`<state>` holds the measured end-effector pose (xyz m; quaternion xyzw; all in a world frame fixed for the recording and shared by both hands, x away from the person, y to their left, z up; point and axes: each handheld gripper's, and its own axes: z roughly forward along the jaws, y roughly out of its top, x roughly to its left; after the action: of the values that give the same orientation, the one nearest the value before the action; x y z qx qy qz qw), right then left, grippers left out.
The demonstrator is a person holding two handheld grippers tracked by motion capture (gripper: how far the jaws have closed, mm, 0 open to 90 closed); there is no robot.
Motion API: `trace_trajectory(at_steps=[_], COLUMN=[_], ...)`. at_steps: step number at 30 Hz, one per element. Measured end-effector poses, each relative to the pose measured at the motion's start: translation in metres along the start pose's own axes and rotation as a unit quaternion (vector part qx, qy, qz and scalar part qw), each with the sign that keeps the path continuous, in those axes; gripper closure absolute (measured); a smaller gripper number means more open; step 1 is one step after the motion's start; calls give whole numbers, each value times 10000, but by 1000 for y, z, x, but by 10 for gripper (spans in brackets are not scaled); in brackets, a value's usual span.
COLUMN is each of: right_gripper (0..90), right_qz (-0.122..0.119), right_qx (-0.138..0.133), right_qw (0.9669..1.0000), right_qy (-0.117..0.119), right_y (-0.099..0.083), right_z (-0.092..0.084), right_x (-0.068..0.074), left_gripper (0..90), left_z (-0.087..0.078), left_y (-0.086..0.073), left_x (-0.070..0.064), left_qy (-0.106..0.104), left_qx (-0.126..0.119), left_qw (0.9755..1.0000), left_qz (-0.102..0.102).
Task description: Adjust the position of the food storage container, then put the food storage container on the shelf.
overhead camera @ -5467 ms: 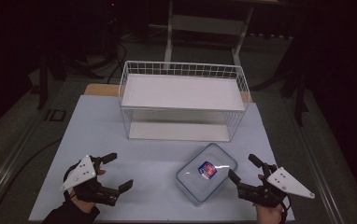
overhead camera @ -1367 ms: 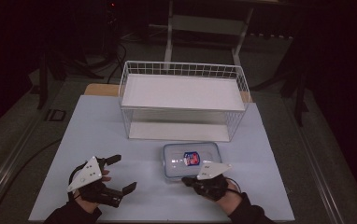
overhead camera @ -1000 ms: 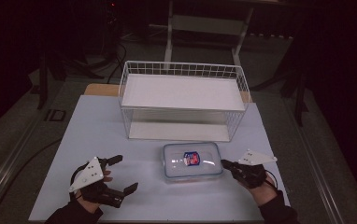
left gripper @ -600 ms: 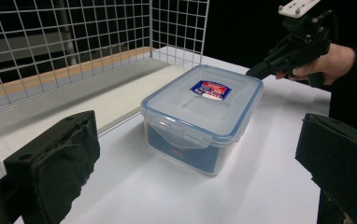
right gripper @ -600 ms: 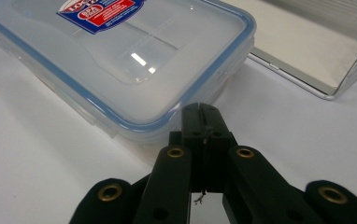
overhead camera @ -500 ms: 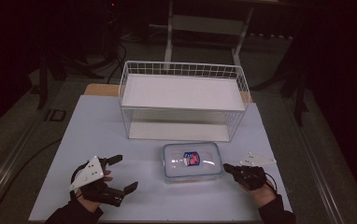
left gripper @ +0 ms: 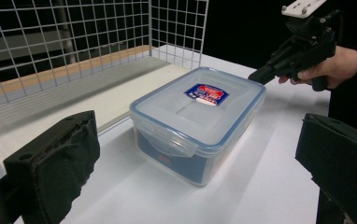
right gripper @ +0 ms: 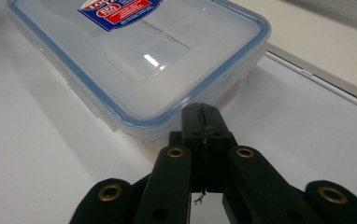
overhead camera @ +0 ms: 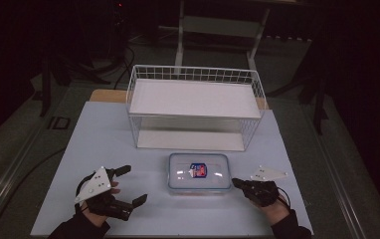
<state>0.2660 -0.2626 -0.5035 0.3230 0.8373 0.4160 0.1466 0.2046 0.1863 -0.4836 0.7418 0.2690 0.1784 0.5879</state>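
box: lidded plastic container [overhead camera: 198, 172] is sitting mid-counter [overhead camera: 103, 139]
right claw [overhead camera: 238, 183]: clenched empty, nudging its 3 o'clock side
left claw [overhead camera: 131, 185]: hanging released at 8 o'clock

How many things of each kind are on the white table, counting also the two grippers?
Plastic box with blue-rimmed lid: 1
White wire basket: 1
Grippers, left gripper and right gripper: 2
Total: 4

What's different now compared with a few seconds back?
The plastic box was slid from the table's right toward the middle and squared up before the wire basket. The right gripper shut its fingers and now sits at the box's right end. The left gripper stayed put, open.
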Motion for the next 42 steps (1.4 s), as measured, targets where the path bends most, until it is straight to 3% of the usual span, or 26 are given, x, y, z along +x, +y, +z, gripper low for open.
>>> trace_trajectory(at_steps=[7, 13, 18, 22, 23, 24, 25, 27, 28, 29, 30, 31, 35, 40, 42], right_gripper=[900, 897, 822, 579, 579, 510, 383, 308, 228, 228, 148, 123, 120, 174, 181], right_qz=[-17, 29, 36, -47, -47, -46, -43, 9, 40, 40, 7, -50, -323, -657, -608], right_qx=[-17, -450, -668, -967, -967, -1057, -1150, -1253, -1343, -1343, -1373, -1459, -1652, -2008, -1895], right_qw=[10000, 9989, 9978, 9952, 9952, 9940, 9929, 9913, 9900, 9900, 9893, 9883, 9854, 9771, 9796], right_qy=[40, -90, -10, 170, 170, 273, 308, 410, 435, 435, 488, 441, 265, 260, 265], right_y=[3, 11, 16, 26, 26, 29, 33, 37, 38, 38, 41, 45, 48, 52, 54], right_z=[3, -12, -19, -25, -25, -26, -27, -29, -31, -31, -32, -34, -37, -40, -39], right_x=[3, 0, -1, 6, 6, 8, 10, 11, 11, 11, 11, 13, 15, 15, 16], left_gripper=[0, 0, 0, 0, 0, 0, 0, 0, 0, 0, 0, 0, 0, 0, 0], left_z=[0, 1, 2, 2, 2, 3, 3, 5, 6, 6, 9, 10, 15, 28, 33], left_y=[0, -1, 5, 16, 16, 22, 24, 29, 32, 32, 39, 42, 50, 61, 65], left_x=[0, 1, -1, 0, 0, 1, 1, 1, 2, 2, 3, 4, 6, 5, 5], left_qy=[-12, -25, -89, -30, -30, 4, -23, 4, 5, 5, 25, 12, 44, -34, -25], left_qx=[-3, -42, -29, 7, 7, 78, 85, 89, 96, 96, 101, 127, 160, 308, 394], left_qw=[10000, 9998, 9998, 9998, 9998, 9998, 9997, 9998, 9998, 9998, 9998, 9998, 9997, 9995, 9992], left_qz=[-5, -175, -194, -206, -206, -208, -215, -169, -166, -166, -171, -184, -196, -113, -116])
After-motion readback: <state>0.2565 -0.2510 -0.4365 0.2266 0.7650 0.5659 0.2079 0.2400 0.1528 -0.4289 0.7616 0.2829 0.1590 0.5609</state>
